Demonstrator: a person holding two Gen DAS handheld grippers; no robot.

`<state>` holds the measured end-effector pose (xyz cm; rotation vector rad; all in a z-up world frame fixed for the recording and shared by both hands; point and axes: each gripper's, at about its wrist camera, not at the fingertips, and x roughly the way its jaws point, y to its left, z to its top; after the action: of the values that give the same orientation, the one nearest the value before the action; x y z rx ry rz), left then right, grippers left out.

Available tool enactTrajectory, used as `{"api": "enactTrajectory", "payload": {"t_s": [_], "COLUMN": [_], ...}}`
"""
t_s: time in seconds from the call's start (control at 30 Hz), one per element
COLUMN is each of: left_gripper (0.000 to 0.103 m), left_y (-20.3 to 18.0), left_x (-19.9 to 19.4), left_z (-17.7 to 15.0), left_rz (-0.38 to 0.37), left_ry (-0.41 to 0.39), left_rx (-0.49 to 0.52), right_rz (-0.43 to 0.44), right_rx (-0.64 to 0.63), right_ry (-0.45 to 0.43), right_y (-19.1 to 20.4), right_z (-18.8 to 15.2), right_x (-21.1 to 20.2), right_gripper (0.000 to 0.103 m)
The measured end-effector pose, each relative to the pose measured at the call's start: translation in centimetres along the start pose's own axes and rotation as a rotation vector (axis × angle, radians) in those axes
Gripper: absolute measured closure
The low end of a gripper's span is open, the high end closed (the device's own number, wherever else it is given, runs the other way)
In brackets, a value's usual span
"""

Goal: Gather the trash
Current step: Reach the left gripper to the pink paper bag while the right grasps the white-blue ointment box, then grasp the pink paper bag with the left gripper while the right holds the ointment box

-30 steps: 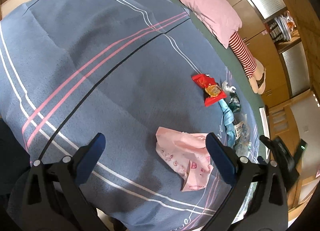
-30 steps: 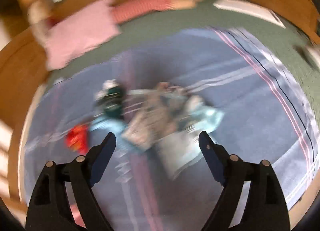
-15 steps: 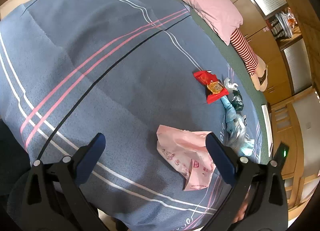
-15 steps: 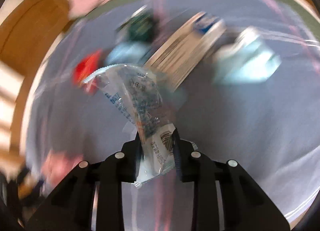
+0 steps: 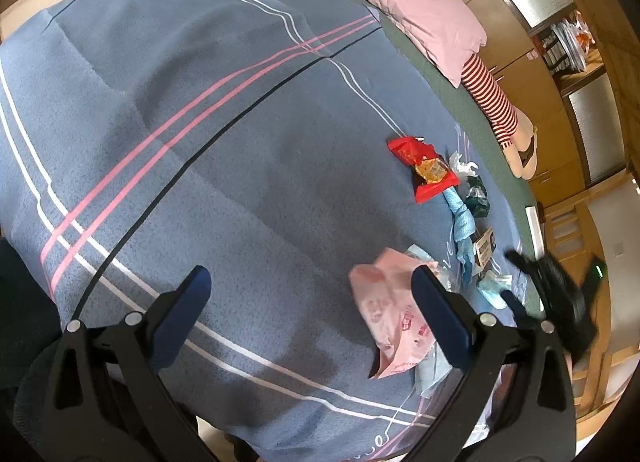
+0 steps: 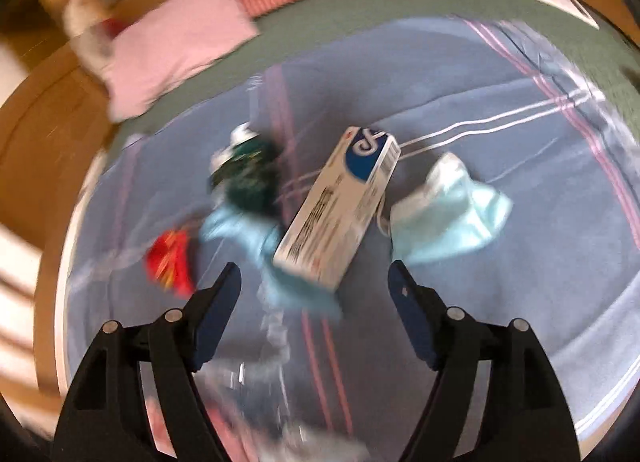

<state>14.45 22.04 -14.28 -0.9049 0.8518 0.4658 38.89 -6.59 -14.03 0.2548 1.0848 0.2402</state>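
Both claws gape empty: left claw (image 5: 306,282), right claw (image 6: 314,276) just reopened. Box (image 6: 338,207), mask (image 6: 452,213), red wrapper (image 5: 426,169) uncollected, centre frame.

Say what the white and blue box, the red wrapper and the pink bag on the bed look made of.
White and blue box: likely printed cardboard, with flat faces and sharp edges.
Red wrapper: probably glossy plastic film, creased and shiny.
Pink bag: apparently thin printed plastic, limp and crumpled.

One red wrapper (image 6: 170,264), one white box (image 6: 340,205), one pink bag (image 5: 394,310), one pink pillow (image 5: 424,9).
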Motion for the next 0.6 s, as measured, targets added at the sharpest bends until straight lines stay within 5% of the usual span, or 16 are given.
{"api": "enactTrajectory", "payload": {"t_s": [0.2, 0.27, 0.37, 0.6], "left_gripper": [0.004, 0.004, 0.004, 0.004], "left_y": [-0.4, -0.5, -0.3, -0.7], "left_x": [0.2, 0.3, 0.3, 0.4], "left_z": [0.0, 0.0, 0.1, -0.1], "left_rz": [-0.003, -0.009, -0.027, -0.056], "left_ry": [0.013, 0.019, 0.021, 0.032], "left_rx": [0.029, 0.034, 0.014, 0.031], "right_rz": [-0.118, -0.127, -0.069, 0.068], "right_rx": [0.057, 0.016, -0.050, -0.221], "right_ry": [0.043, 0.044, 0.083, 0.232], "right_y": [0.5, 0.8, 0.5, 0.5], "right_z": [1.0, 0.6, -1.0, -8.6], "right_x": [5.3, 5.6, 4.6, 0.1], "right_gripper": [0.029, 0.048, 0.061, 0.062]}}
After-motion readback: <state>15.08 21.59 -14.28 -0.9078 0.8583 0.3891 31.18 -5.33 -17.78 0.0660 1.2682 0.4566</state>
